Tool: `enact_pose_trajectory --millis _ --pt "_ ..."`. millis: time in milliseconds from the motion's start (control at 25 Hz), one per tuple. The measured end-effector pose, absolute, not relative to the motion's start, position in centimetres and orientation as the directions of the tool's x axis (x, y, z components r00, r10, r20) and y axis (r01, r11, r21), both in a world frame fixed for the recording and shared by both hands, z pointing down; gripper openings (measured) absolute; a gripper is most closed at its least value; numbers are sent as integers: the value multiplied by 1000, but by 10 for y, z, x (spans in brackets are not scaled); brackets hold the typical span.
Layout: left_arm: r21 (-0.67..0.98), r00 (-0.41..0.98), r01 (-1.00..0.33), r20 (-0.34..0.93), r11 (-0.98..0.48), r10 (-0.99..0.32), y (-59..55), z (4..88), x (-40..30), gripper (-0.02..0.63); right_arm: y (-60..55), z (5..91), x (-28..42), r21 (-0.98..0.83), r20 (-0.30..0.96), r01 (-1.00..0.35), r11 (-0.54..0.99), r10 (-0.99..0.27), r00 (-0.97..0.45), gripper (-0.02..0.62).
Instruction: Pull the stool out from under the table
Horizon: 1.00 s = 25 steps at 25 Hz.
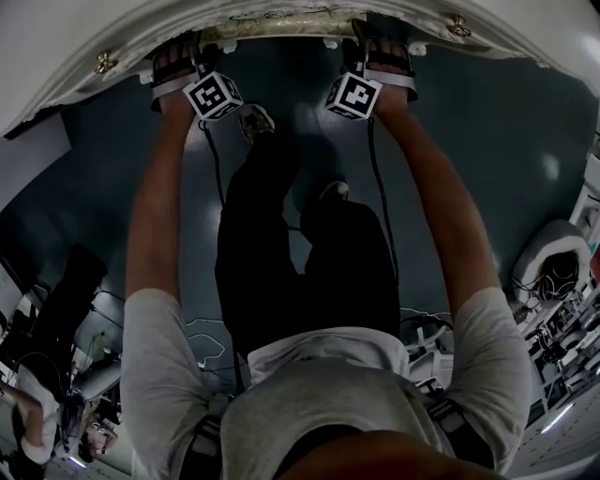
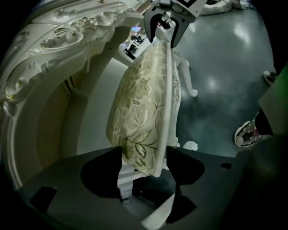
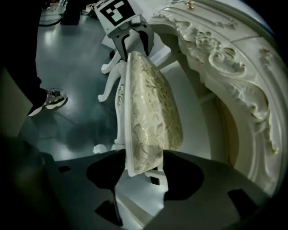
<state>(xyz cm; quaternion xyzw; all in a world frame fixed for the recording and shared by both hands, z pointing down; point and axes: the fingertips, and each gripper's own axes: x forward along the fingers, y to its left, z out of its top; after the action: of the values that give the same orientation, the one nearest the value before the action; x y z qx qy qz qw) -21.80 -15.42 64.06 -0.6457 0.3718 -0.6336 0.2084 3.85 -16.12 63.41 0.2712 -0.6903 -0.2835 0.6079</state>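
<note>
The stool (image 2: 144,103) has a white frame, curled white legs and a gold leaf-pattern cushion, and stands partly under the ornate white table (image 2: 67,40). My left gripper (image 2: 144,166) straddles one end of the seat, jaws open, cushion and frame edge between them. My right gripper (image 3: 144,166) straddles the other end of the stool (image 3: 153,112) the same way, jaws open. Each gripper shows in the other's view, right gripper (image 2: 163,33) and left gripper (image 3: 134,42), fingers either side of the seat with small gaps. In the head view both marker cubes (image 1: 214,94) (image 1: 353,94) sit at the table's edge (image 1: 281,14).
The person's dark trouser legs and a sneaker (image 2: 246,132) stand on the shiny grey floor just behind the stool. The table's carved apron (image 3: 225,58) hangs close over the seat. Equipment and cables (image 1: 553,272) lie at the right, and another person (image 1: 37,412) at the lower left.
</note>
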Motion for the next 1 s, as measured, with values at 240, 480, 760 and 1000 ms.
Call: enact_pose_trajectory --millis 240,480,760,1000 --pt "-741 -63 -213 661 -637 -747 -156 643 -219 298 -168 640 39 724 684 -22 689 -722 -104 268" --pt "-743 -54 -224 655 -630 -753 -150 640 -218 258 -161 640 38 702 704 -19 712 -698 -133 245" --pt "-722 -59 -218 682 -657 -729 -138 641 -215 239 -146 640 41 703 705 -25 711 -701 -109 238" --pt "-723 -54 -185 684 -666 -727 -124 640 -212 236 -114 640 45 689 716 -74 721 -693 -84 235"
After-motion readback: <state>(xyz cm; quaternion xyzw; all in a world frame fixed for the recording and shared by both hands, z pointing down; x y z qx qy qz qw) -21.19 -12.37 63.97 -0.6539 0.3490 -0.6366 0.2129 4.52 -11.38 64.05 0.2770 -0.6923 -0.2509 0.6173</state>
